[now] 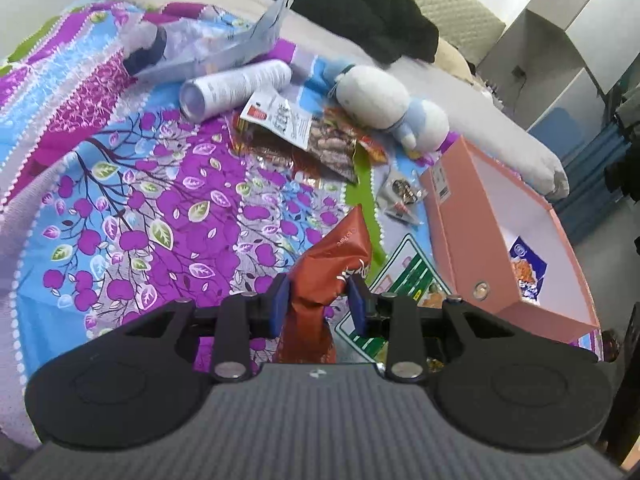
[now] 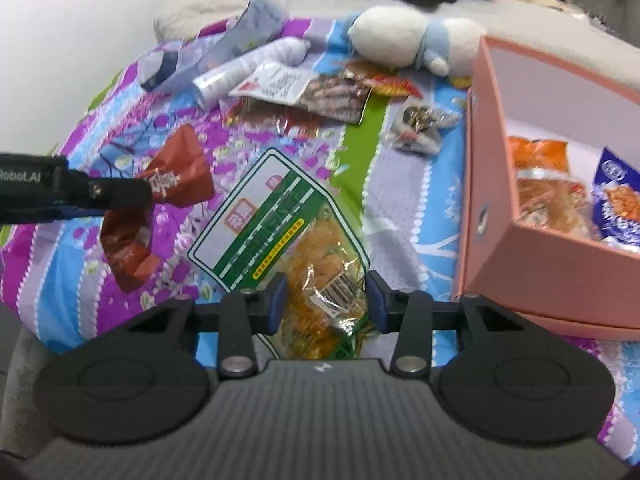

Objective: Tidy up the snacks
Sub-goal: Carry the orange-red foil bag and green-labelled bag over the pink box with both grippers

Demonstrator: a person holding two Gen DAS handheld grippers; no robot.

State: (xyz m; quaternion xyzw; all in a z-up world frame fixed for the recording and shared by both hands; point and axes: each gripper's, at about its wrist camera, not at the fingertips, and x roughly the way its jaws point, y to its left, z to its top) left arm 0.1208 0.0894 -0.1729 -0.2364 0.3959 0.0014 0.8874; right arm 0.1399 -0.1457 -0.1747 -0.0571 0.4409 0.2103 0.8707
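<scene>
My left gripper (image 1: 320, 300) is shut on a crumpled red-brown snack packet (image 1: 332, 264), held above the flowered bedspread (image 1: 140, 208); in the right wrist view the same packet (image 2: 176, 180) hangs from the left gripper's fingers (image 2: 116, 196). My right gripper (image 2: 326, 300) is shut on the clear end of a green-and-white snack bag (image 2: 276, 216) with orange pieces inside. The pink box (image 1: 480, 240) stands open to the right, its wall (image 2: 492, 152) close to the right gripper, with an orange packet (image 2: 540, 168) and a blue packet (image 2: 620, 196) inside.
Farther back on the bedspread lie a dark snack bag with a white label (image 1: 312, 136), a small clear packet (image 1: 400, 196), a white tube (image 1: 236, 88), a crinkled plastic bag (image 1: 224, 44) and a white-and-blue plush toy (image 1: 384, 100). Black clothing (image 1: 360, 12) is behind.
</scene>
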